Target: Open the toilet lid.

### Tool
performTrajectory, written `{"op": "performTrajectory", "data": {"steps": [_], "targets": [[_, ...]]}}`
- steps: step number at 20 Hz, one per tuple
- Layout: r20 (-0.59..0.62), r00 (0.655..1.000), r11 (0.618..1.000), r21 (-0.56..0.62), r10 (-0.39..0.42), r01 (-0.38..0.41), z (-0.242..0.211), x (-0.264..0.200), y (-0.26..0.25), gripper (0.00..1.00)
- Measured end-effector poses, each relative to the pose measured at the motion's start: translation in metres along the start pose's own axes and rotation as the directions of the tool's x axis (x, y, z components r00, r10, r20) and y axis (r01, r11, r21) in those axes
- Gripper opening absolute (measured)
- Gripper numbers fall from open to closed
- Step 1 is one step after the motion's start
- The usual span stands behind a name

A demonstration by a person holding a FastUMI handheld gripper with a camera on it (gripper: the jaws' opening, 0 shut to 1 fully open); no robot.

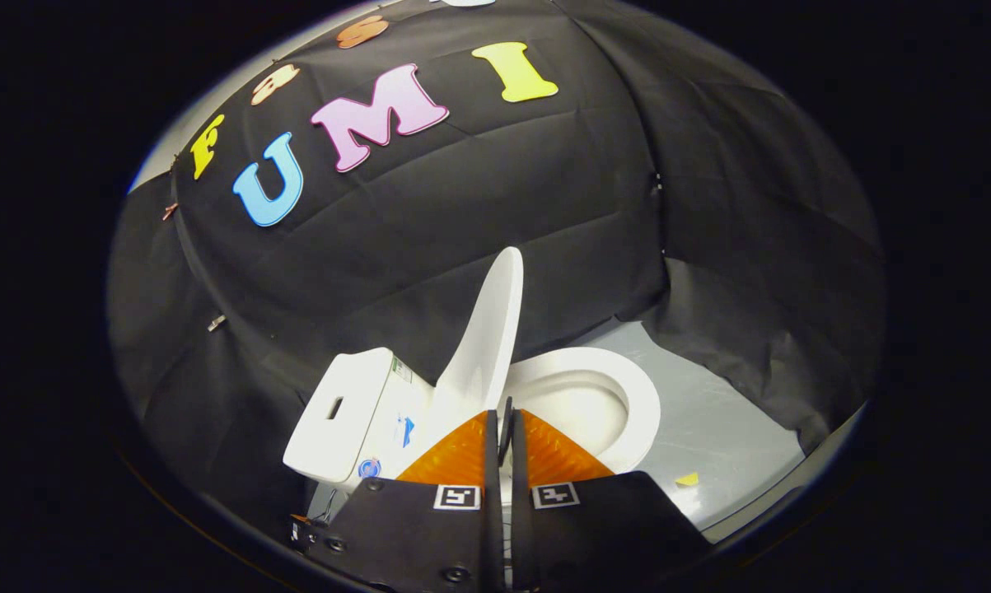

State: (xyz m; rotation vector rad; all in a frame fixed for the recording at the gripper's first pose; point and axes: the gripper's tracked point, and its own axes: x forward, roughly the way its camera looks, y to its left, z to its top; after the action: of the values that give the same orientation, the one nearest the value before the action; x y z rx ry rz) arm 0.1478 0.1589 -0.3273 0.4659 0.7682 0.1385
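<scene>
Gripper view: I am looking down along my claw [505, 428] at a white toilet on a grey floor [726, 428], with black cloth walls behind. The claw's two fingers are drawn together with only a thin slit between them — closed on nothing that I can make out, though their tips sit so close to the lid's base that I cannot rule out contact there.

The toilet lid [488, 329] is just ahead of the fingertips and rising beyond them. It stands raised, seen nearly edge-on, its long axis running up and slightly to the right, away from the claw. Its hinge end is nearest the fingertips; its free end is farthest, up against the dark cloth.

To the left of the lid lies the tank [343, 412], its top facing me. To the right lies the open seat ring and bowl [594, 403], partly behind the right finger. A small yellow scrap [687, 478] lies on the floor past the bowl.

I judge the lid already up, or very nearly — any remaining push would go leftward, toward the tank.
</scene>
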Motion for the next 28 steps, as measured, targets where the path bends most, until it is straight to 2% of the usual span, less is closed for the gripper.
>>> {"op": "performTrajectory", "data": {"steps": [6, 12, 23, 28], "targets": [[0.021, 1.000, 0.996, -0.086, -0.020, 0.022, 0.007, -0.004, 0.042, 0.10], [0.038, 0.999, 0.988, -0.153, 0.030, -0.024, 0.010, -0.012, 0.101, 0.13], [0.071, 0.995, 0.938, -0.342, 0.077, -0.048, -0.009, -0.019, 0.215, 0.14], [0.066, 0.993, 0.904, -0.424, 0.095, -0.059, -0.025, -0.016, 0.256, 0.14]]}}
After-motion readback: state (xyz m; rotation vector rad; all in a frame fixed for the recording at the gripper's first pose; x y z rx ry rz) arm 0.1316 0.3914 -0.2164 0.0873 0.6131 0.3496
